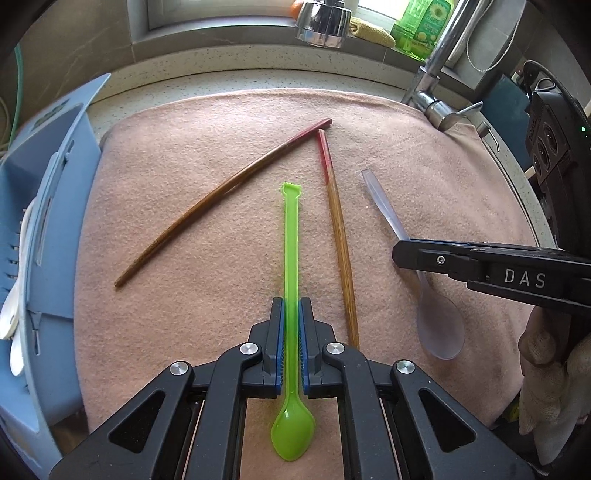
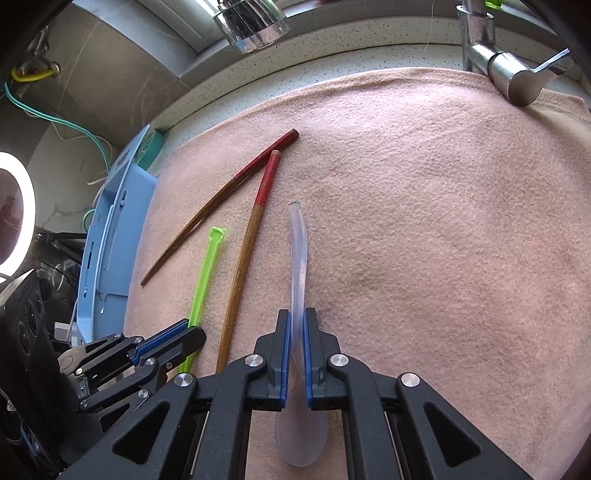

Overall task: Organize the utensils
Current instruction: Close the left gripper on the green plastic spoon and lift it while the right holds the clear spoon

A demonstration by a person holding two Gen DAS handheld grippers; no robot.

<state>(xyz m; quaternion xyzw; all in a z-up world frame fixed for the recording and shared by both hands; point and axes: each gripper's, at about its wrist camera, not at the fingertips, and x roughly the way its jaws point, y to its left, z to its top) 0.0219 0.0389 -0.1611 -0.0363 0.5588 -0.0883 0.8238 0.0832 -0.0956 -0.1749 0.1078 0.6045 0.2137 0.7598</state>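
Observation:
My left gripper is shut on the handle of a green plastic spoon, bowl toward me, on a pink towel. It also shows in the right wrist view. My right gripper is shut on the handle of a clear plastic spoon, which also shows in the left wrist view. Two wooden chopsticks with red ends lie on the towel: a curved-looking one on the left and a straight one between the spoons.
A blue utensil rack holding white utensils stands at the towel's left edge. A chrome faucet and spray head rise at the back. A green bottle stands on the sill.

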